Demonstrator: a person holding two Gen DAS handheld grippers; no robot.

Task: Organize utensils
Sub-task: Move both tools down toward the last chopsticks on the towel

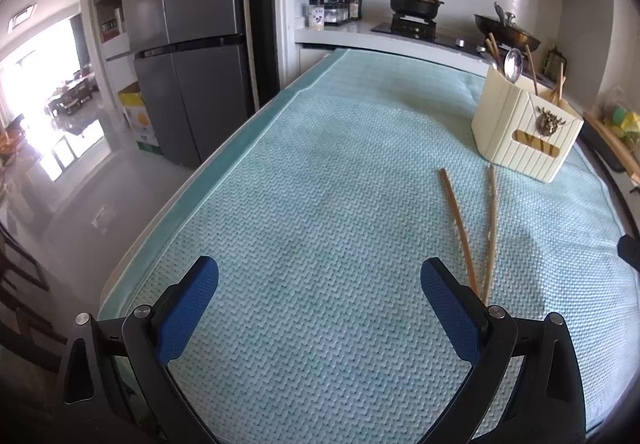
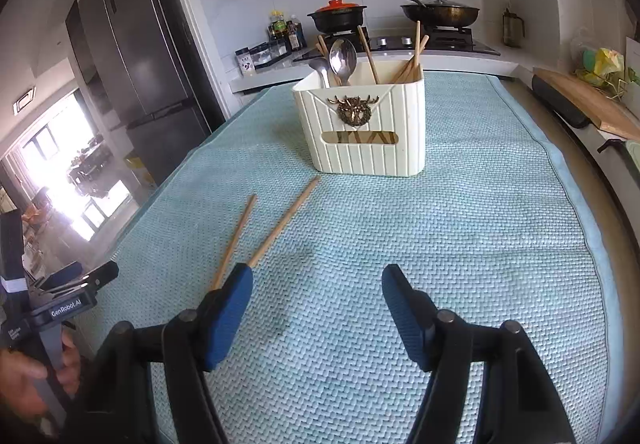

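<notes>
Two wooden chopsticks (image 1: 464, 228) lie loose on the teal mat, crossing near my left gripper's right finger; in the right wrist view they (image 2: 280, 224) lie ahead left of my right gripper. A cream ribbed utensil holder (image 1: 524, 128) with a bronze emblem stands beyond them and holds spoons and chopsticks; it also shows in the right wrist view (image 2: 368, 128). My left gripper (image 1: 320, 284) is open and empty above the mat. My right gripper (image 2: 318, 288) is open and empty, its left finger over the chopsticks' near ends.
A teal woven mat (image 1: 320, 172) covers the table. Behind are a grey fridge (image 1: 188, 44), a stove with an orange-lidded pot (image 2: 338, 14) and a wok (image 2: 440, 12), and spice jars. A wooden board (image 2: 588, 100) lies at the right. The left gripper shows at left (image 2: 68, 296).
</notes>
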